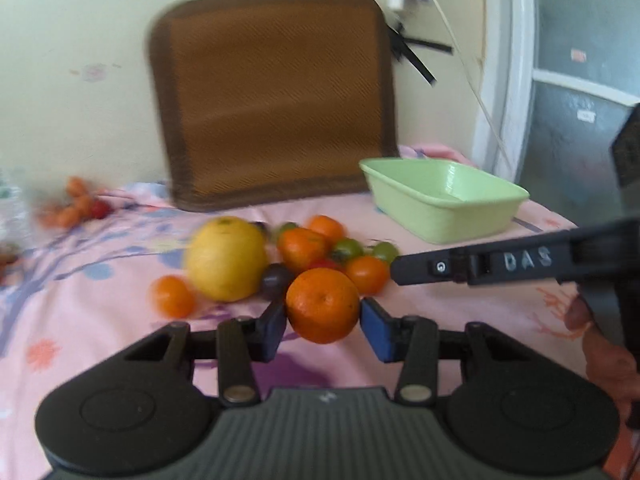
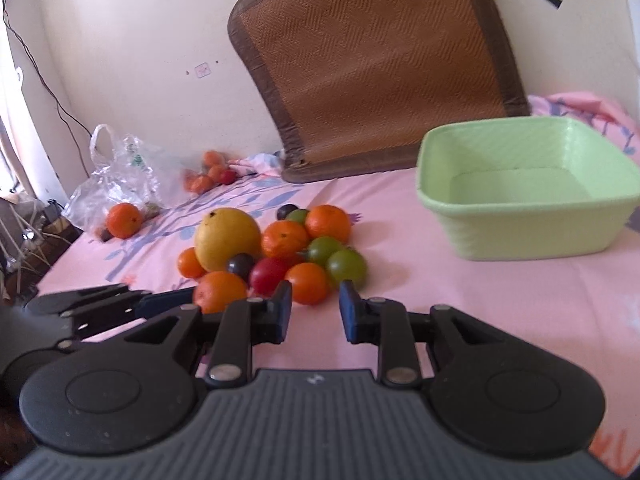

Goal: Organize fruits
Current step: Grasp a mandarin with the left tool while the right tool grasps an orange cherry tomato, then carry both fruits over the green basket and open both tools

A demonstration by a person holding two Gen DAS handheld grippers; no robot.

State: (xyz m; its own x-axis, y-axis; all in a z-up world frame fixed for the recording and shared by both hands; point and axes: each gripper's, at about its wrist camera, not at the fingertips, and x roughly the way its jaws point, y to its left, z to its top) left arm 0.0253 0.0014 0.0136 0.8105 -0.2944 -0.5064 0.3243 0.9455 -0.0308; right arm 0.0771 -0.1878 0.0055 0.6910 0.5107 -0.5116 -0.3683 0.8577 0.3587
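My left gripper is shut on an orange mandarin, also seen in the right wrist view, at the near edge of a fruit pile. The pile holds a big yellow citrus, several mandarins, green fruits, a red one and dark plums. My right gripper is open and empty, just in front of a mandarin. An empty green tub stands to the right, also in the left wrist view.
A brown woven cushion leans on the wall behind the pile. A clear plastic bag with a mandarin beside it lies at the left, with more small fruits further back. The pink floral sheet covers the surface.
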